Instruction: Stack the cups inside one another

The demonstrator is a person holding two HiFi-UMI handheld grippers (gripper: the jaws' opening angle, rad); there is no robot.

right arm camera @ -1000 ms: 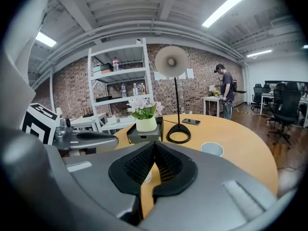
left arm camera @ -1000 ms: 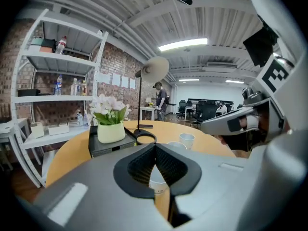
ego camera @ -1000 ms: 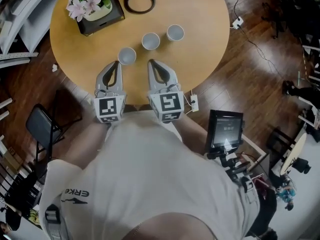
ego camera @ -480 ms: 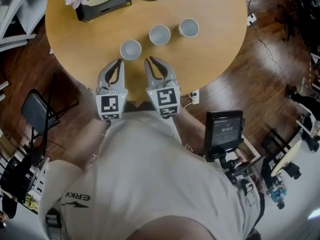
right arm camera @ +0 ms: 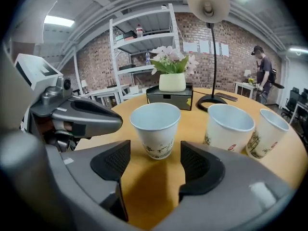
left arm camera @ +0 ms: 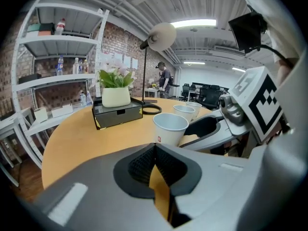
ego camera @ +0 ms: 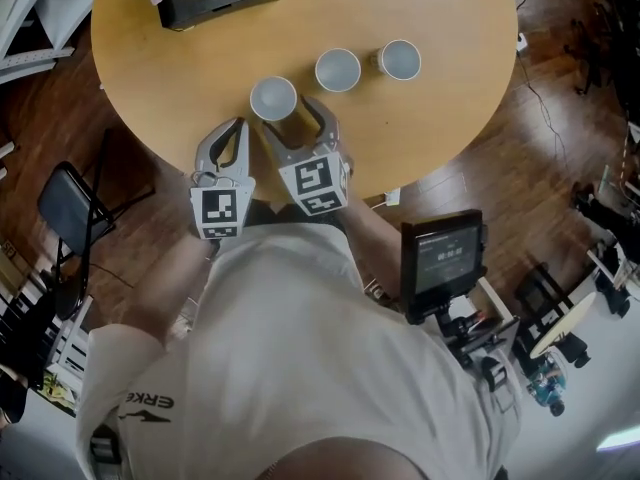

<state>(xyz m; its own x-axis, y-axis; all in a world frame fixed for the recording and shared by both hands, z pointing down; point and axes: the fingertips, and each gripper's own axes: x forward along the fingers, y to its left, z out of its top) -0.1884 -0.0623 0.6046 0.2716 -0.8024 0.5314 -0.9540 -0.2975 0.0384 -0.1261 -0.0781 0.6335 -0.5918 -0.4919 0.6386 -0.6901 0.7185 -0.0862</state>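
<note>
- Both our grippers slant downward: left gripper pressed together, right gripper just spreading, empty
- Nearest cup, twelve o'clock of it, stands upright, mouth up

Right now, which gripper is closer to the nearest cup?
Right. The right gripper has just been opening its jaws; the nearest cup stands just ahead of the gap, untouched. The left gripper, shut, sits off to the cup's left, farther back.
</note>
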